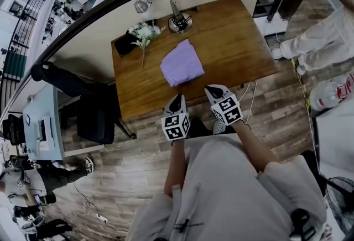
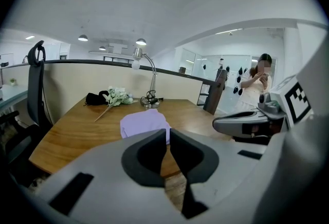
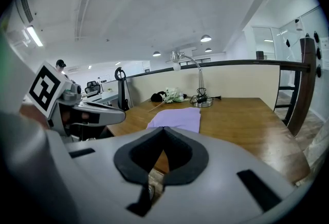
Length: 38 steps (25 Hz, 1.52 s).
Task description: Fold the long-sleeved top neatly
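Observation:
A lilac long-sleeved top (image 1: 182,64) lies folded into a compact rectangle in the middle of the wooden table (image 1: 238,41). Both grippers hover side by side at the table's near edge, just short of the top and not touching it. My left gripper (image 1: 177,99) has its jaws together with only a thin slit, and nothing sits between them. My right gripper (image 1: 213,90) is fully shut and empty. In the left gripper view the top (image 2: 144,123) lies just beyond the jaws of the left gripper (image 2: 168,134). In the right gripper view the top (image 3: 175,118) lies ahead of the right gripper (image 3: 163,129).
A silver desk lamp (image 1: 176,20) stands at the table's back edge, with a bunch of white flowers (image 1: 145,31) and a dark object (image 1: 124,45) at the back left. A black office chair (image 1: 88,107) stands left of the table. A person in white (image 1: 323,38) is at the right.

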Each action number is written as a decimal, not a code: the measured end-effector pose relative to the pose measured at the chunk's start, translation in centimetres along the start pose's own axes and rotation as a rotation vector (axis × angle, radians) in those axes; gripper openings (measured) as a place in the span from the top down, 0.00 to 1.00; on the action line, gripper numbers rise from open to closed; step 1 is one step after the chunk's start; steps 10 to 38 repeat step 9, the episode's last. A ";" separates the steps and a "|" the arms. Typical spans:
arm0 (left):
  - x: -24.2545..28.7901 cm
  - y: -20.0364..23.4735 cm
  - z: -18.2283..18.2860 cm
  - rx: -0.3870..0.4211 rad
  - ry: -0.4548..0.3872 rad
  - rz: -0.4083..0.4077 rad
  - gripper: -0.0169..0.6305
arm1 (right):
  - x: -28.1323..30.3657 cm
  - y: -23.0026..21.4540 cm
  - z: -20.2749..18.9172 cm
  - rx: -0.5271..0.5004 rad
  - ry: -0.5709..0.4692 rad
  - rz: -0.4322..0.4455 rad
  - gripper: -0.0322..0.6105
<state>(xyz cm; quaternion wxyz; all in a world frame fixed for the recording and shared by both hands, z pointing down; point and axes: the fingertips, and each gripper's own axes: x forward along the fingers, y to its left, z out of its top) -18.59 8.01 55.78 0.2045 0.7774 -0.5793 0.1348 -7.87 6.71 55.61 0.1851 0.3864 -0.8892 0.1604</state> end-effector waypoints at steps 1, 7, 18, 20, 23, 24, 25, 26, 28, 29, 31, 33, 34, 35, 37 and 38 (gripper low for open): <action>0.0 0.1 0.1 -0.003 -0.001 0.003 0.91 | 0.0 0.0 0.0 0.000 0.000 0.001 0.95; 0.4 0.6 0.2 -0.010 -0.002 0.008 0.91 | 0.4 -0.6 -0.1 0.012 0.003 -0.001 0.95; 0.5 0.8 0.4 -0.015 -0.005 0.009 0.91 | 0.7 -0.5 -0.1 0.005 0.006 0.005 0.95; 0.5 0.8 0.4 -0.015 -0.005 0.009 0.91 | 0.7 -0.5 -0.1 0.005 0.006 0.005 0.95; 0.5 0.8 0.4 -0.015 -0.005 0.009 0.91 | 0.7 -0.5 -0.1 0.005 0.006 0.005 0.95; 0.5 0.8 0.4 -0.015 -0.005 0.009 0.91 | 0.7 -0.5 -0.1 0.005 0.006 0.005 0.95; 0.5 0.8 0.4 -0.015 -0.005 0.009 0.91 | 0.7 -0.5 -0.1 0.005 0.006 0.005 0.95; 0.5 0.8 0.4 -0.015 -0.005 0.009 0.91 | 0.7 -0.5 -0.1 0.005 0.006 0.005 0.95; 0.5 0.8 0.4 -0.015 -0.005 0.009 0.91 | 0.7 -0.5 -0.1 0.005 0.006 0.005 0.95; 0.5 0.8 0.4 -0.015 -0.005 0.009 0.91 | 0.7 -0.5 -0.1 0.005 0.006 0.005 0.95; 0.5 0.8 0.4 -0.015 -0.005 0.009 0.91 | 0.7 -0.5 -0.1 0.005 0.006 0.005 0.95; 0.5 0.8 0.4 -0.015 -0.005 0.009 0.91 | 0.7 -0.5 -0.1 0.005 0.006 0.005 0.95; 0.5 0.8 0.4 -0.015 -0.005 0.009 0.91 | 0.7 -0.5 -0.1 0.005 0.006 0.005 0.95; 0.5 0.8 0.4 -0.015 -0.005 0.009 0.91 | 0.7 -0.5 -0.1 0.005 0.006 0.005 0.95; 0.5 0.8 0.4 -0.015 -0.005 0.009 0.91 | 0.7 -0.5 -0.1 0.005 0.006 0.005 0.95; 0.5 0.8 0.4 -0.015 -0.005 0.009 0.91 | 0.7 -0.5 -0.1 0.005 0.006 0.005 0.95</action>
